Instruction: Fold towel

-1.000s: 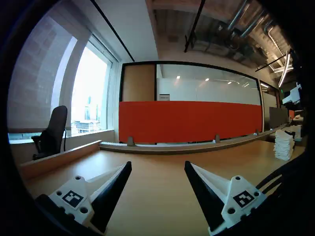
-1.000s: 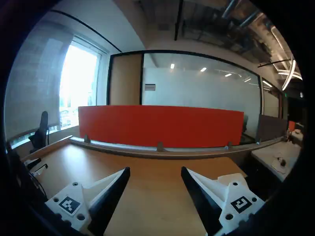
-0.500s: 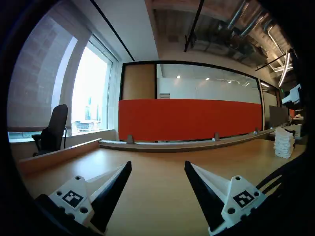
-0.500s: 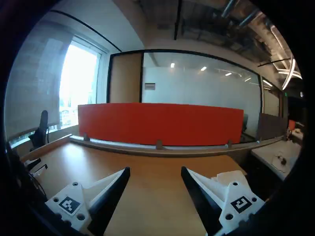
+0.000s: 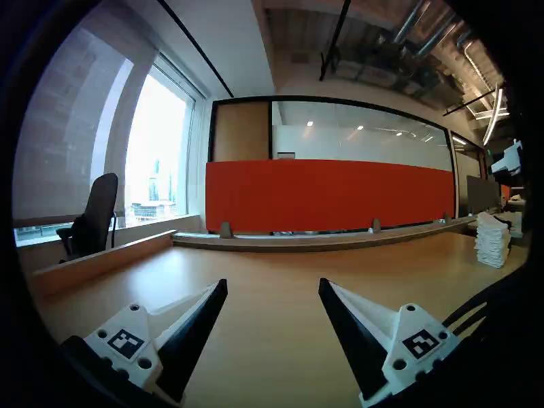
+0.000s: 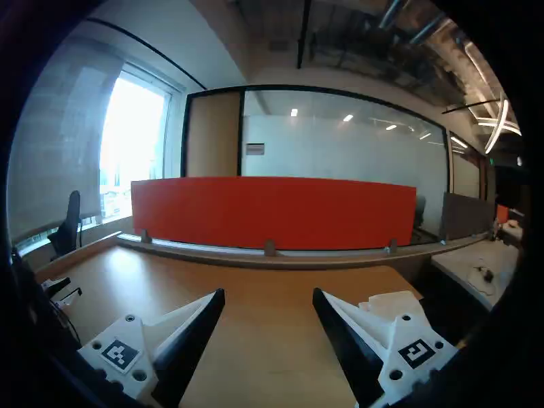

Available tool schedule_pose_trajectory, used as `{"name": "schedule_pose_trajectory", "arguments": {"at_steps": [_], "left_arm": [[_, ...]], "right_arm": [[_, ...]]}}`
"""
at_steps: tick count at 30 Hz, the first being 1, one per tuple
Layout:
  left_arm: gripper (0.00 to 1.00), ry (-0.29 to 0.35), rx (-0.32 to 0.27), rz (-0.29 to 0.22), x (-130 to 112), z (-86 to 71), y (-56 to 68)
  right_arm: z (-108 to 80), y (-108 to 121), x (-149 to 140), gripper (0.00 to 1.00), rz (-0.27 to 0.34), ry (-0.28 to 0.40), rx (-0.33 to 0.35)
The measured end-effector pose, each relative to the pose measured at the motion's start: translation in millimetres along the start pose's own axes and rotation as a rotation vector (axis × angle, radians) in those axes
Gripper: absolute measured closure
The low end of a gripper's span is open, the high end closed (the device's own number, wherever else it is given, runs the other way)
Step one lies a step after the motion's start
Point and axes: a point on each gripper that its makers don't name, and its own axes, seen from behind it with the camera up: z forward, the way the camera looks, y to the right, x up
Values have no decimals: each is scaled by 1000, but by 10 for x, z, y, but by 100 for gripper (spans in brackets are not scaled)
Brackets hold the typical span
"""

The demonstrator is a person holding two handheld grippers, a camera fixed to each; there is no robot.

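Left tool (image 5: 272,281): fingers spread wide, nothing between them, held low over the bare wooden bench (image 5: 272,340). Right tool (image 6: 267,291): also spread, nothing in its grip, over the same bench. The towel stack (image 5: 491,239) stands in the left gripper view, well apart from my left tool, ahead and far to the right, near the bench's right end. It is white, folded, piled neatly in many layers and upright. Beyond it, the orange partition (image 5: 330,196) runs along the back edge of the bench. The left gripper view has a dark office chair (image 5: 92,224) by the window at left. The right gripper view has a pale neighbouring desk (image 6: 479,268) at right, and a white shape (image 6: 387,300) just behind my right finger; I cannot tell what it is.
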Motion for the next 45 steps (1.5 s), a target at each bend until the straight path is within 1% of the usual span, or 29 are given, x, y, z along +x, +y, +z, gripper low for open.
{"name": "schedule_pose_trajectory", "arguments": {"at_steps": [6,11,17,21,26,32,39,45], "left_arm": [[0,-2,-3,2,-9,3,6],[0,-3,-2,3,-10,7,6],[0,-3,-2,3,-14,6,4],[0,-3,-2,3,-22,10,4],[0,-2,-2,3,-27,10,5],[0,-2,-2,3,-34,11,10],[0,-2,-2,3,-39,16,16],[0,-2,-2,3,-41,17,19]], "right_arm": [[-21,22,33,0,-3,8,-1],[-40,64,96,0,-7,31,-6],[-26,203,171,0,-27,78,-33],[8,319,157,0,-28,104,-56],[58,401,43,0,-12,120,-65],[106,509,-172,0,16,132,-78],[102,680,-460,0,41,144,-101],[120,787,-678,0,75,144,-119]]}}
